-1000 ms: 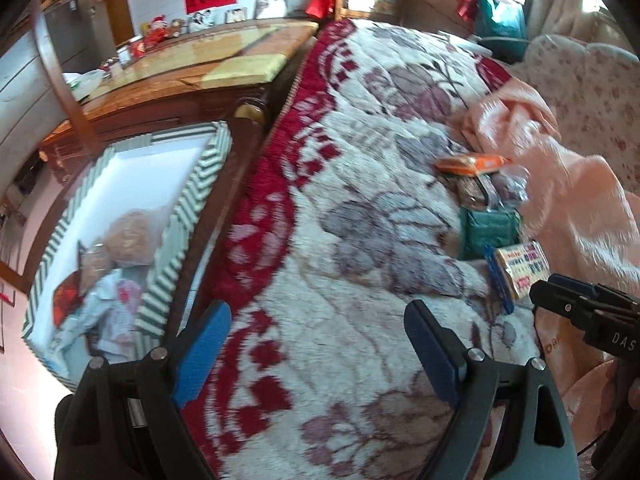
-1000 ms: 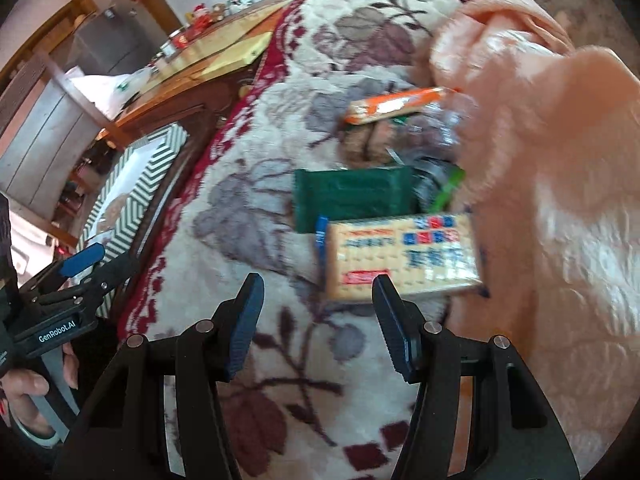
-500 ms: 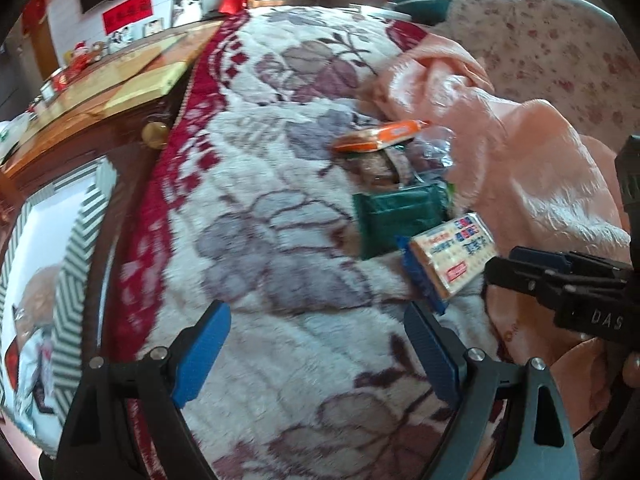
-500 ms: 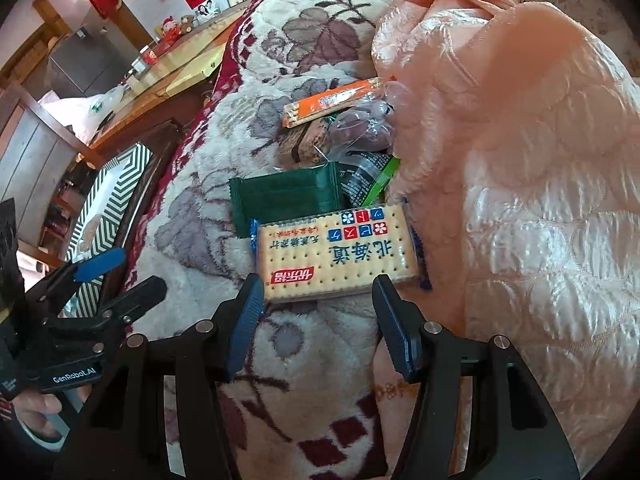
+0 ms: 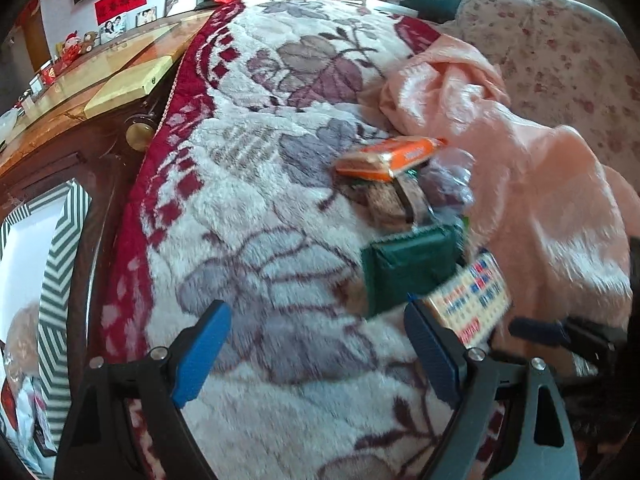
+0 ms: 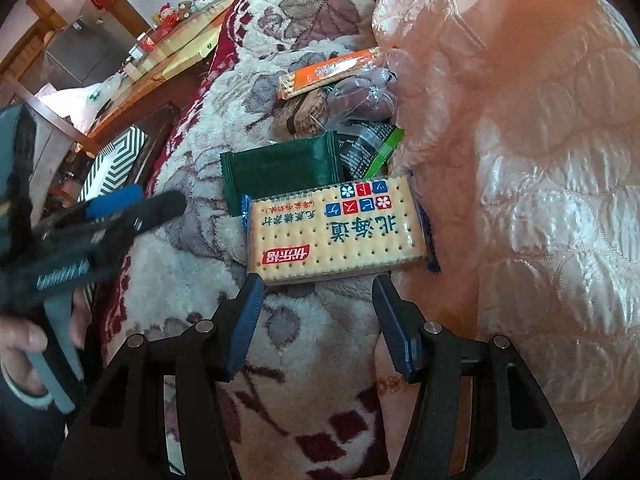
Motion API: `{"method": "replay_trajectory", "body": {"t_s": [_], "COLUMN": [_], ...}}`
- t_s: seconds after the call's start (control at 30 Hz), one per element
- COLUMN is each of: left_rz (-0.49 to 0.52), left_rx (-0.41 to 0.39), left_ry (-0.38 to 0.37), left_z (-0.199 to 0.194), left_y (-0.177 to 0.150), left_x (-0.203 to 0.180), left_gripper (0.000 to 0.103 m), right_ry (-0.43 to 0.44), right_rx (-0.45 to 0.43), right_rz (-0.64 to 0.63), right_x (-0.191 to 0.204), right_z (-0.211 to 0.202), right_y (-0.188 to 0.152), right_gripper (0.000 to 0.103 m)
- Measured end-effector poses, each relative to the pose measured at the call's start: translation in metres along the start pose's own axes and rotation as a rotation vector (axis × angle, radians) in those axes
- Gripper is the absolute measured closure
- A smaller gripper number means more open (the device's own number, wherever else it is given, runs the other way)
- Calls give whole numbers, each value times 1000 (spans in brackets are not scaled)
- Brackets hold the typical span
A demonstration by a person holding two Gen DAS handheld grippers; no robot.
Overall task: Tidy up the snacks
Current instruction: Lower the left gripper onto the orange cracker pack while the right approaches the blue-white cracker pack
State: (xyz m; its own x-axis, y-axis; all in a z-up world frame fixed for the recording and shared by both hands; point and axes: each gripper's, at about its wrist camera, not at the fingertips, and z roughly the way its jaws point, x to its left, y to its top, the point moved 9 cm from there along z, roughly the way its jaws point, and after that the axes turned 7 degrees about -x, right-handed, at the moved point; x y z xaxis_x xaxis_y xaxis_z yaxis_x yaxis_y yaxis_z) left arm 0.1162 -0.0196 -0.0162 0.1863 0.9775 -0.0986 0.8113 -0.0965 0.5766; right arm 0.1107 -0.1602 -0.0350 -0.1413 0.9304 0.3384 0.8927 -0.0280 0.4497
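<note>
Right tongs (image 6: 318, 312) hovering part-open, empty, just short of cracker pack (image 6: 334, 232) | left tongs (image 5: 316, 354) spread wide, empty, approaching green packet (image 5: 412, 276) | step: reaching | next: straddling, closing.

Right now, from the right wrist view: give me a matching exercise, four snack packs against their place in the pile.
Things:
1. cracker pack
2. green wrapper
3. orange pack
4. clear bag

Places:
A. farthest from the right gripper, at the top of the pile
B. nearest the right gripper, just ahead of its open fingers
C. against the pink quilt, just below the orange pack
D. directly behind the cracker pack, on the floral blanket

Pairs: 1-B, 2-D, 3-A, 4-C
</note>
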Motion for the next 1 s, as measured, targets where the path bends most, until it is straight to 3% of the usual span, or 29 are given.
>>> {"method": "replay_trajectory", "body": {"t_s": [0.47, 0.8, 1.0], "left_rz": [36, 34, 123], "left_rx": [33, 6, 15], "left_ry": [-63, -74, -119], "left_z": [25, 32, 56], "left_y": [17, 53, 77], "left_x": [-29, -40, -48], "left_gripper": [13, 13, 13], "right_ry": [24, 51, 65], "right_rx": [2, -5, -2], "right_rz": [6, 12, 18], "right_x": [-3, -2, -3], "right_z": [2, 3, 5], "right_y": [-1, 1, 0], "right_gripper": [47, 47, 47]}}
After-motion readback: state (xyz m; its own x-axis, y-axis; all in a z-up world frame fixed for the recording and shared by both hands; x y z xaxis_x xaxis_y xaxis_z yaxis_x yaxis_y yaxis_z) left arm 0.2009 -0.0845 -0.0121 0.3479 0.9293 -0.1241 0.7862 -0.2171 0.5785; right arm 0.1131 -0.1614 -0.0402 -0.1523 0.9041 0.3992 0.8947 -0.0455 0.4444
